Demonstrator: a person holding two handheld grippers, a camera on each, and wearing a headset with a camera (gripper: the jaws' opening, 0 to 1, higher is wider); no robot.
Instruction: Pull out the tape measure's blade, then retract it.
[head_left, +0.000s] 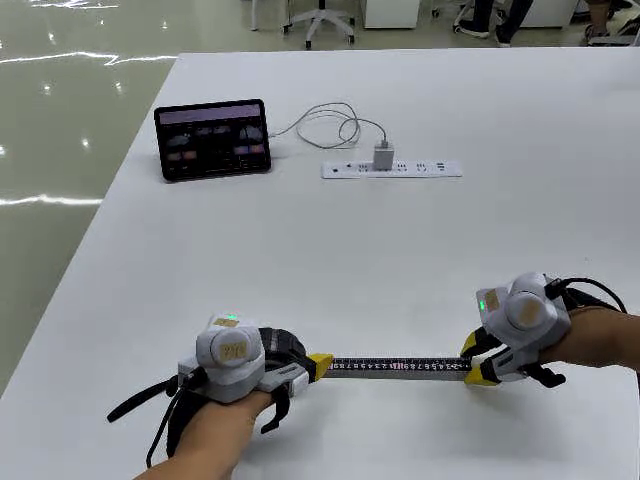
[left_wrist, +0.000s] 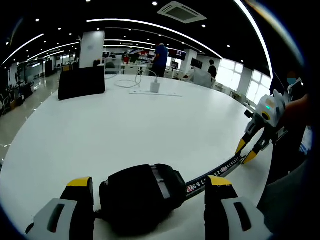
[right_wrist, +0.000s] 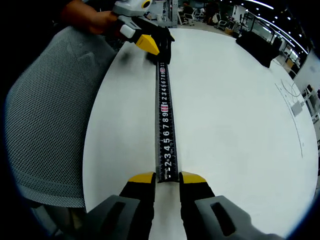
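The black tape measure case (left_wrist: 140, 196) lies on the white table between the yellow-tipped jaws of my left gripper (left_wrist: 150, 186), which is shut on it. In the head view that left gripper (head_left: 300, 368) is at the lower left. From the case the dark numbered blade (head_left: 396, 367) runs out flat to the right along the table. The blade (right_wrist: 165, 129) ends between the jaws of my right gripper (right_wrist: 166, 178), which is shut on its tip. In the head view the right gripper (head_left: 474, 362) is at the lower right.
A dark tablet (head_left: 212, 138) stands at the back left of the table (head_left: 420, 250). A white power strip (head_left: 392, 169) with a charger and a looped cable (head_left: 330, 124) lies beside it. The table's left edge is near my left hand. Office chairs and people are beyond the far edge.
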